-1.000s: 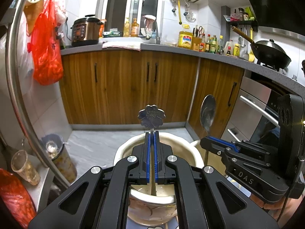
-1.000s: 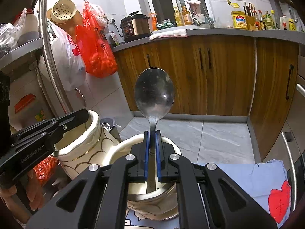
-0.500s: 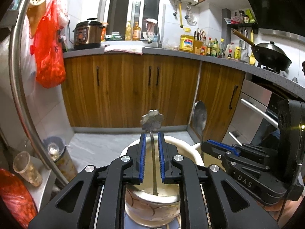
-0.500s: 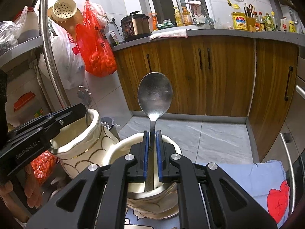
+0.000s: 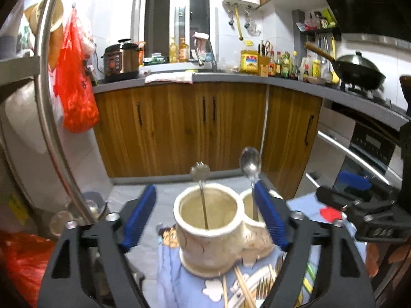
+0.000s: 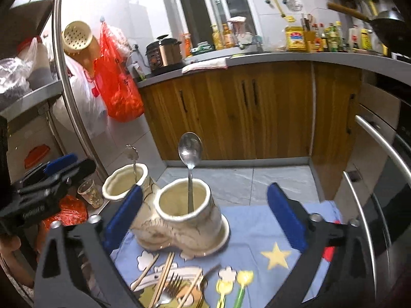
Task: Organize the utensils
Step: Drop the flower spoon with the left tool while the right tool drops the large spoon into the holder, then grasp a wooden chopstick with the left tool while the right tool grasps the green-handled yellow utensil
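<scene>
Left wrist view
Left tongs (image 5: 205, 215): black frame with blue pads; the jaws have just been opening and stand wide apart, clear of everything.
Holder: a cream ceramic double-cup utensil holder (image 5: 218, 246) stands upright on the blue patterned cloth (image 5: 174, 282) that covers the desk, framed between the two blue pads.
Flower utensil: a thin metal utensil with a flower-shaped top (image 5: 200, 173) stands in the near cup, leaning against the rim, free of the pads.
Spoon: a silver metal spoon (image 5: 250, 163) stands bowl-up in the far cup, its stem just beside the right blue pad; contact there cannot be told.
Loose items: wooden chopsticks (image 5: 241, 287) and forks lie on the cloth in front of the holder.
Right tongs (image 5: 357, 195): seen at the right edge, one blue pad showing, nothing in it.

Right wrist view
Right tongs (image 6: 205, 213): the jaws have just been opening and are spread to their widest, holding nothing.
Spoon (image 6: 190, 151): upright in the nearer cup of the holder (image 6: 185, 228), bowl at the top, standing alone between the pads and well apart from them.
Flower utensil (image 6: 132, 154): in the farther cup, on the left.
Cloth (image 6: 251, 228): chopsticks (image 6: 164, 274), a metal fork (image 6: 172, 290) and yellow-and-green plastic utensils (image 6: 231, 282) lie on it, near the holder's base.
Left tongs (image 6: 61, 164): at the left edge, black with a blue pad, away from the holder.
</scene>
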Available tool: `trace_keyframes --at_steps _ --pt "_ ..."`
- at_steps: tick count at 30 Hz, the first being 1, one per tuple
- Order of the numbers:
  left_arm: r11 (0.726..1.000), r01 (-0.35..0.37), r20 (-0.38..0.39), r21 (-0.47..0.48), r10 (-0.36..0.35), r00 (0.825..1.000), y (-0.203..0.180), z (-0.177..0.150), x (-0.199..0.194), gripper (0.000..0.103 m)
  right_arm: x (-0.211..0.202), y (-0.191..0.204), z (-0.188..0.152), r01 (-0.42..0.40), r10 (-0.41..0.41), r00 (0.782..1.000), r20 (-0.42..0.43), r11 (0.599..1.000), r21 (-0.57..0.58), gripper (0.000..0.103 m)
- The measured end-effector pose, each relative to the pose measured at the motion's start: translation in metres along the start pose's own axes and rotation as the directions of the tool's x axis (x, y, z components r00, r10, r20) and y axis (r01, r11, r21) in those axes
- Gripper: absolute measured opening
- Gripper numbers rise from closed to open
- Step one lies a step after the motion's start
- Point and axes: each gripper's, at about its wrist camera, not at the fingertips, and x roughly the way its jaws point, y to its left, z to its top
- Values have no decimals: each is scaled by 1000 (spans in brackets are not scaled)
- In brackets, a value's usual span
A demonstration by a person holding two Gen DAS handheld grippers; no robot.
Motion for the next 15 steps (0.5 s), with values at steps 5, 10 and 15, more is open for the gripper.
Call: trace_keyframes --at_steps 5,10,15 --pt "1000 20 -70 -24 -21 997 -3 -25 -8 92 -14 -8 -23 96 -95 993 -69 995 5 98" --pt "996 53 -163 -70 -64 985 3 -61 6 92 -6 -29 -53 105 -101 983 -153 994 19 98" --pt "999 29 -240 -25 -34 970 5 -87 22 92 14 -51 -76 151 -142 959 -244 988 16 98"
